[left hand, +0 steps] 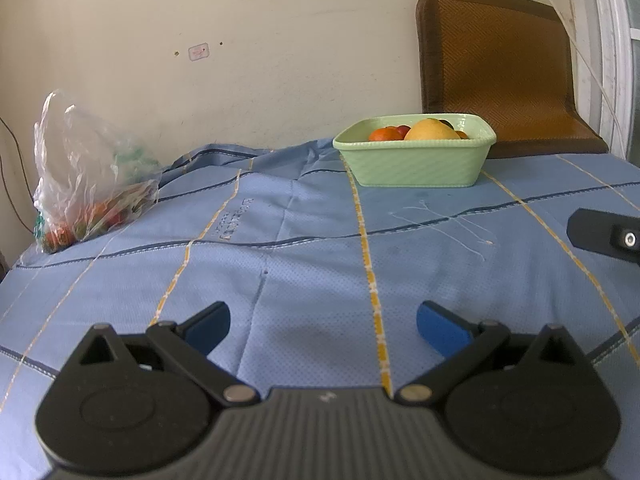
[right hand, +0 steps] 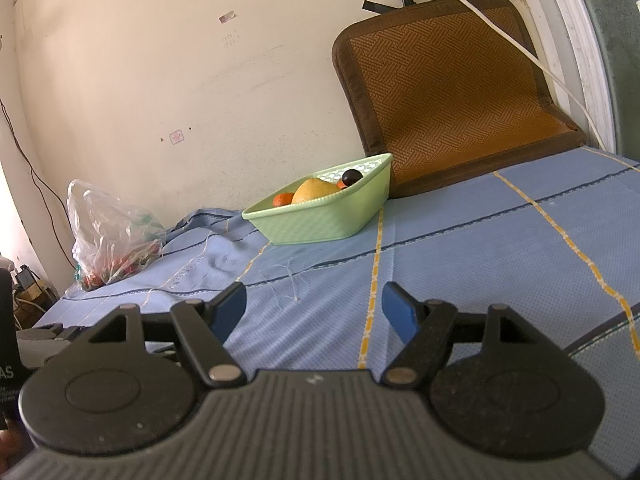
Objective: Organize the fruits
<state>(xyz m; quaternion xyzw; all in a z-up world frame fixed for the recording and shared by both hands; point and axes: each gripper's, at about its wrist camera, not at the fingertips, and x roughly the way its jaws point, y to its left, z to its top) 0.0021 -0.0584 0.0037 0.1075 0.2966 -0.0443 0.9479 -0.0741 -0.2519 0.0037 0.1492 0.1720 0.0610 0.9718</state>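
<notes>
A light green basket (left hand: 416, 160) stands at the far side of the blue cloth. It holds a large yellow fruit (left hand: 431, 130), small orange fruits (left hand: 380, 134) and a dark round fruit (right hand: 351, 177). The basket also shows in the right wrist view (right hand: 320, 220). My left gripper (left hand: 323, 326) is open and empty above the cloth, well short of the basket. My right gripper (right hand: 314, 306) is open and empty too. Part of it shows at the right edge of the left wrist view (left hand: 608, 232).
A clear plastic bag (left hand: 84, 176) with red and green contents lies at the far left by the wall; it also shows in the right wrist view (right hand: 112, 236). A brown woven mat (left hand: 500, 72) leans on the wall behind the basket. A white cable (right hand: 520, 48) hangs across it.
</notes>
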